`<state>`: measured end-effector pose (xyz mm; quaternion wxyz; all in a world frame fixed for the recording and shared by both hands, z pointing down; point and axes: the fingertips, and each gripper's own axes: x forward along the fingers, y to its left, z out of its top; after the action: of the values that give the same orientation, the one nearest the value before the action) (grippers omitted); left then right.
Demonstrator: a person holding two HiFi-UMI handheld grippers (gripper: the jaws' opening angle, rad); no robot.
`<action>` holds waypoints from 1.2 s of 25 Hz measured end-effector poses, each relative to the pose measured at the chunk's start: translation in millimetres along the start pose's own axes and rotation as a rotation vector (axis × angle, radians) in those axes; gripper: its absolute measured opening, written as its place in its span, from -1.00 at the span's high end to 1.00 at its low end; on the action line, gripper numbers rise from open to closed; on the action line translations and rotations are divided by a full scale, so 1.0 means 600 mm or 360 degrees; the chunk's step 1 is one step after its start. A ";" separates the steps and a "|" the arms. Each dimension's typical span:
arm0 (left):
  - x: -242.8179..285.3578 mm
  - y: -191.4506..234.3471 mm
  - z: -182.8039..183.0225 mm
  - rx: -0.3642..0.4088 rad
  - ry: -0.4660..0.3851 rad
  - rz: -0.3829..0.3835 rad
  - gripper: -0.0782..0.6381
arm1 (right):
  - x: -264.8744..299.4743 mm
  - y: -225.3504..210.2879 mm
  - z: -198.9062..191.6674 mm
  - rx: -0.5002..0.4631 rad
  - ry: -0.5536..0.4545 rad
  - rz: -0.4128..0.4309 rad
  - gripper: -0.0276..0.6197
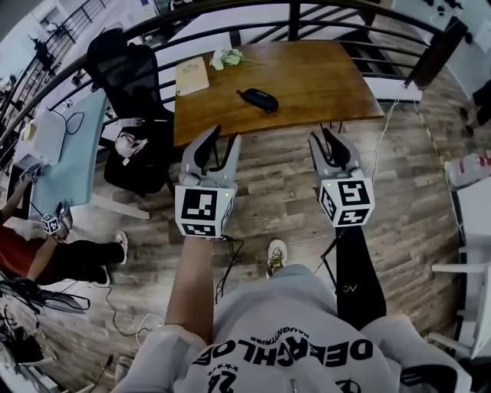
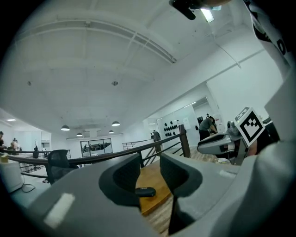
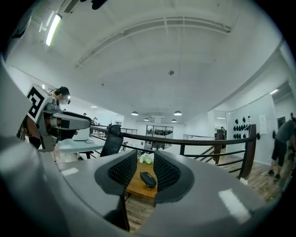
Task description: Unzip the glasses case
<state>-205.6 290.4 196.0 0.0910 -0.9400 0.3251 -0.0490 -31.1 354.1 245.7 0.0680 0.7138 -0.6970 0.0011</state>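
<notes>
Here the left gripper (image 1: 222, 142) and right gripper (image 1: 322, 138) hover short of the table (image 1: 322, 84), jaws narrowly parted and empty, the glasses case (image 1: 258, 100) well ahead on it.

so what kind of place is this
Probably an open-plan office or lab, maybe on a mezzanine: a wooden table stands by a railing, with an office chair beside it.

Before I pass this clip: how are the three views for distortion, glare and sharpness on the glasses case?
Head view: fisheye bows the railing; the glasses case on the table is evenly lit, no glare. Left gripper view: black corners, a bright ceiling light, case small and soft. Right gripper view: same bowing, bright tube light, case small but clear.
</notes>
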 end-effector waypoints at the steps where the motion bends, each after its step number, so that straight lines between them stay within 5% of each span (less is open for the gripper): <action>1: 0.011 0.001 0.000 0.0000 0.0001 0.0003 0.40 | 0.011 -0.006 0.000 0.0000 -0.0002 0.0011 0.48; 17: 0.157 0.048 -0.039 -0.0013 0.0050 0.0037 0.40 | 0.155 -0.069 -0.034 0.0040 0.0028 0.0111 0.46; 30: 0.367 0.133 -0.120 -0.0043 0.0096 -0.0136 0.42 | 0.334 -0.139 -0.074 0.0046 0.0140 0.0020 0.43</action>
<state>-92.0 82.3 257.3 0.0664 -0.9523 0.2878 -0.0768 61.9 160.8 300.7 0.0883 0.7096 -0.6978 0.0429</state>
